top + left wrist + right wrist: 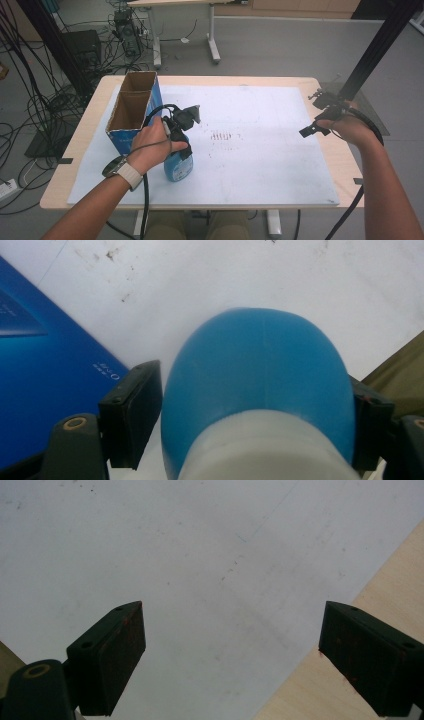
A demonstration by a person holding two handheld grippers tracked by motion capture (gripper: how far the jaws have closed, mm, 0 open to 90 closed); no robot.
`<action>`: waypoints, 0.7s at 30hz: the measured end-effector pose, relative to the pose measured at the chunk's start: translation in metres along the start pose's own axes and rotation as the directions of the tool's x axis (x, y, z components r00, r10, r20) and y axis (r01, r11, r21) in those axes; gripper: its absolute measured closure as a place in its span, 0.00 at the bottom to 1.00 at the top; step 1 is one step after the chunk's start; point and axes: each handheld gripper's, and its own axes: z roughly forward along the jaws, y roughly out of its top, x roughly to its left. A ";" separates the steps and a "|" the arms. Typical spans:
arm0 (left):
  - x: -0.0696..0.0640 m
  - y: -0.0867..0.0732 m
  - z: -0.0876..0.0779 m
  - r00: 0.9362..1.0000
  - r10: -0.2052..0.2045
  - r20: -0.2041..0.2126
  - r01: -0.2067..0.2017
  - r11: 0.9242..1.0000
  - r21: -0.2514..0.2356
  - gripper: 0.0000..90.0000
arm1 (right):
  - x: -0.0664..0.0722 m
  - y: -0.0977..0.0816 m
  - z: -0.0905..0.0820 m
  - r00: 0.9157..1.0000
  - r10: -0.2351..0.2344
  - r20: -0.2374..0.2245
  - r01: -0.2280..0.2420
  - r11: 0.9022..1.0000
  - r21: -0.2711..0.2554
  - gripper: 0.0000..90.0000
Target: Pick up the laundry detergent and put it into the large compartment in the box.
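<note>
Left gripper [255, 405] hides blue bottle [260, 370] neck (base unseen).

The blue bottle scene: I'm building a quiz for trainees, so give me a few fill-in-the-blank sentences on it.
1. The left gripper has its jaws around a bottle whose colour is ____.
2. The cardboard box beside the bottle stands with its top ____.
3. The right gripper hangs over the white mat with its jaws ____.
4. The bottle stands on the mat next to the ____.

Missing words: blue; open; open; box
</note>
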 end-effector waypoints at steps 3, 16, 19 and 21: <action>0.000 0.000 0.000 1.000 0.000 -0.001 0.000 1.000 0.001 0.31 | 0.000 0.000 0.001 1.000 -0.003 0.004 0.003 1.000 0.002 0.13; 0.008 0.001 0.000 0.999 -0.011 0.044 0.011 1.000 0.005 0.42 | 0.001 -0.001 -0.001 1.000 -0.004 0.007 0.004 1.000 0.000 0.13; 0.008 0.001 0.000 0.999 -0.011 0.045 0.011 1.000 0.006 0.42 | 0.001 -0.001 -0.001 1.000 -0.005 0.008 0.005 1.000 0.000 0.13; 0.008 0.002 0.000 0.999 -0.007 0.046 0.007 1.000 0.009 0.42 | 0.002 -0.001 -0.001 1.000 -0.004 0.010 0.004 1.000 -0.001 0.13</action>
